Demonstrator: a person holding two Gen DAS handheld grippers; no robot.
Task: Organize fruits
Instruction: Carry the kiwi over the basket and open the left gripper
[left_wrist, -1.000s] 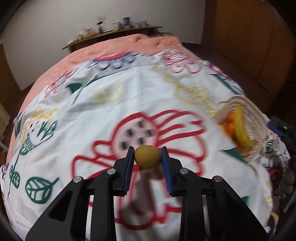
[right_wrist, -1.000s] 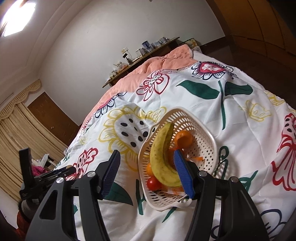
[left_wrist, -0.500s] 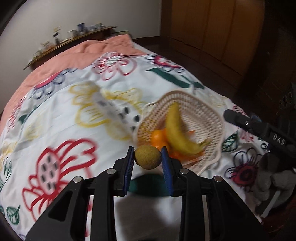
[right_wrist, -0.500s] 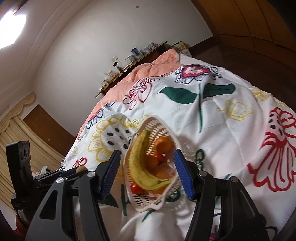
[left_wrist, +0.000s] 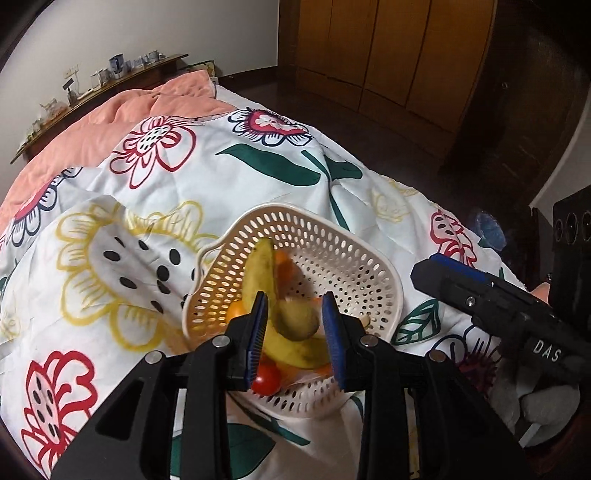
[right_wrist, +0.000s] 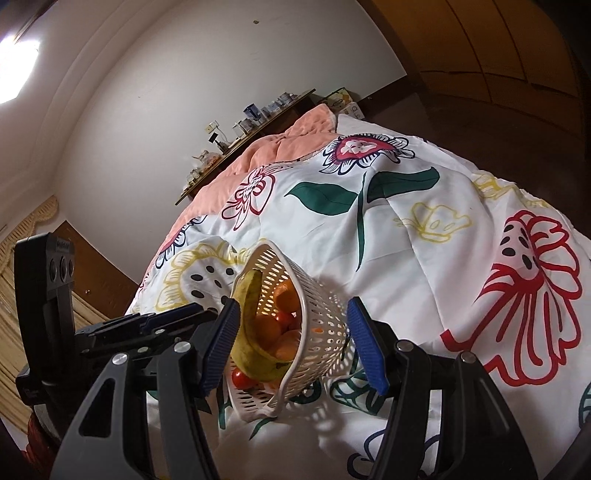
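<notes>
As left tongs (left_wrist: 295, 325) just opened, green-brown fruit (left_wrist: 297, 319) between, untouched

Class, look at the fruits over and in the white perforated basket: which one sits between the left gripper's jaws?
The round brownish-green fruit; the yellow banana, oranges and red tomato lie lower in the basket.

Left gripper (left_wrist: 295, 325) with matte black angular plastic arms, ribbed blue pads on its fingertips (left_wrist: 257, 332), round silver screws at the joints, right gripper (right_wrist: 293, 343) of matching build, white "DAS" lettering on its black side
</notes>
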